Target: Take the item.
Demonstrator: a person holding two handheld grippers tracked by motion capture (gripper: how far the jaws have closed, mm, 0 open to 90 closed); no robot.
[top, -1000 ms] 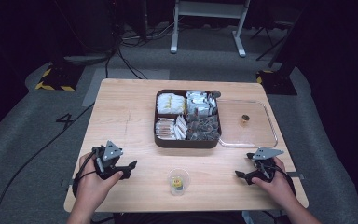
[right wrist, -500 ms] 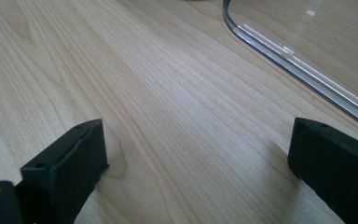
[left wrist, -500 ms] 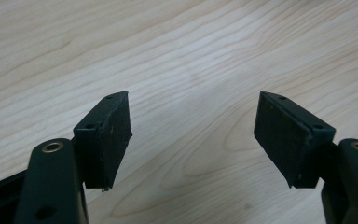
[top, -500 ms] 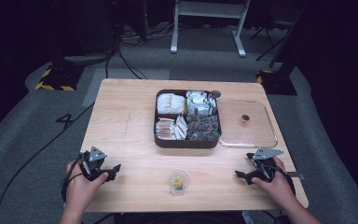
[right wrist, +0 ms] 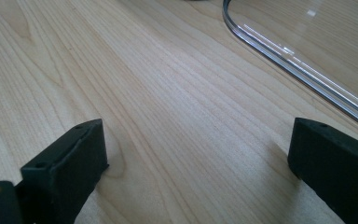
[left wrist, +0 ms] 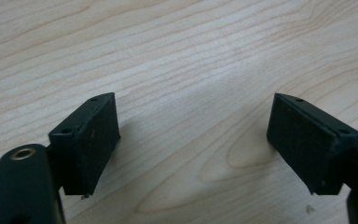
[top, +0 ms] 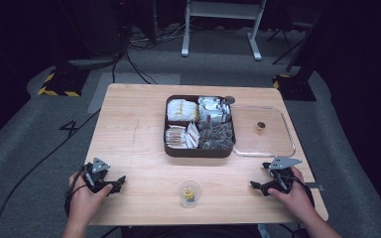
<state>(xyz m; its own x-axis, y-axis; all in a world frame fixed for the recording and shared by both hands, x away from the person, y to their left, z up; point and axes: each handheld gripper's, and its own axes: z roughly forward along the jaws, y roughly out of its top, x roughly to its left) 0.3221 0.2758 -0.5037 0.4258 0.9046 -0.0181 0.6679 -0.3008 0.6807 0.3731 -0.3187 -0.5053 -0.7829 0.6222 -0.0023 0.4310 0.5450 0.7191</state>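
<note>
A dark compartment box of wrapped snacks stands mid-table, with a clear lid lying flat to its right. A small clear cup holding something yellow sits near the front edge. My left gripper rests on the table at the front left, open, with bare wood between its jaws. At the front right, my right gripper is open too, and nothing lies between its jaws. The lid's rim shows just beyond it.
A small brown object sits on the clear lid. The wooden table has bare wood left of the box. Cables and a metal stand lie on the grey floor beyond the far edge.
The left hand has drawn its gripper back and leftward toward the table's front left corner. The right gripper has stayed put.
</note>
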